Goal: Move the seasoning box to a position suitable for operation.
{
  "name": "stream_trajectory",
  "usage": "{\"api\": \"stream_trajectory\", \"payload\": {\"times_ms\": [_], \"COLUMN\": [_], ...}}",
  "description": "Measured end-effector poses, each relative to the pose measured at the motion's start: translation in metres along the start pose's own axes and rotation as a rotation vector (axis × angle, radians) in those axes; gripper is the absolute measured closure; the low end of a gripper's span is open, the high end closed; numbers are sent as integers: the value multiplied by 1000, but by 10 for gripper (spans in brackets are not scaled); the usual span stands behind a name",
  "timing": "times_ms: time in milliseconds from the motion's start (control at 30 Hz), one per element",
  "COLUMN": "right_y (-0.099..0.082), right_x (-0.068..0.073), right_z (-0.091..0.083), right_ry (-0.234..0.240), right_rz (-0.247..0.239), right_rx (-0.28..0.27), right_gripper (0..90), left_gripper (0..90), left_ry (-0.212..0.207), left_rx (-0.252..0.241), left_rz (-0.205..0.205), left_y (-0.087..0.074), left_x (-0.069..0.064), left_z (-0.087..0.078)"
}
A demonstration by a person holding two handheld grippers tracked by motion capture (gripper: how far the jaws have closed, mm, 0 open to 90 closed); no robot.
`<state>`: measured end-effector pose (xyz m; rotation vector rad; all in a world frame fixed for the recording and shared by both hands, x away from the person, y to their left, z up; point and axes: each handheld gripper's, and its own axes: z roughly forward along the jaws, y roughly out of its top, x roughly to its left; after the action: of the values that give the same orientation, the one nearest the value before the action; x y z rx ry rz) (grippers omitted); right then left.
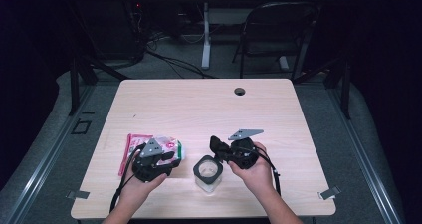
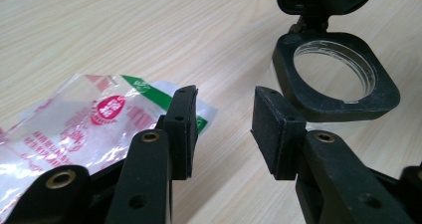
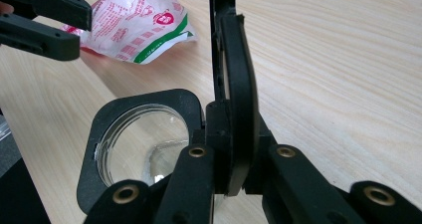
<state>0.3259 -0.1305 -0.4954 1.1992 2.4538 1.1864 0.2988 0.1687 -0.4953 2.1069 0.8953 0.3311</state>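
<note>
Near the table's [image 1: 209,97] front edge: clear square jar with black rim [image 1: 207,173], open, its black flip lid [image 3: 238,99] stood upright and pinched between the right gripper's [image 3: 234,176] closed jaws. Just left, left gripper [image 2: 221,129] half open and empty over a crinkled clear plastic packet with red and green print [image 2: 74,127]. Lid-opening seemingly done; packet not yet grasped, contents not yet in jar.

A clear jar [image 1: 207,174] with a square black rim stands upright near the counter's front edge, its hinged black lid [image 3: 238,99] flipped up on edge. A crinkled red-and-green printed bag [image 1: 149,147] lies flat, left of it.
</note>
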Motion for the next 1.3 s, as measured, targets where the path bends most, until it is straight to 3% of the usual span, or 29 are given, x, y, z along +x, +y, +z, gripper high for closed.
{"api": "stream_trajectory", "payload": {"times_ms": [100,333,533,700,867,1067,1300], "right_y": [0,-4,-5,-2,-2,-2,-1], "right_x": [-3,-16,-20,-23,-25,-24,-25], "right_z": [-3,-12,-15,-26,-30,-31,-35], "right_ry": [-40,-93,-71,-61,-54,-57,-52], "right_rz": [2,68,97,105,107,103,102], "right_rx": [-7,-18,2,-30,-25,-24,-23], "right_gripper": [856,856,839,780,789,824,755], "left_gripper": [625,629,631,632,613,606,561], "left_ry": [11,39,52,86,102,75,43], "left_rx": [-12,-16,-18,-14,-20,-3,17], "left_rz": [-8,-38,-67,-58,-58,-79,-83], "left_y": [-1,-4,-5,-6,-8,-13,-17], "left_x": [6,20,32,42,48,52,51], "left_z": [-4,-9,-16,-24,-29,-24,-14]}}
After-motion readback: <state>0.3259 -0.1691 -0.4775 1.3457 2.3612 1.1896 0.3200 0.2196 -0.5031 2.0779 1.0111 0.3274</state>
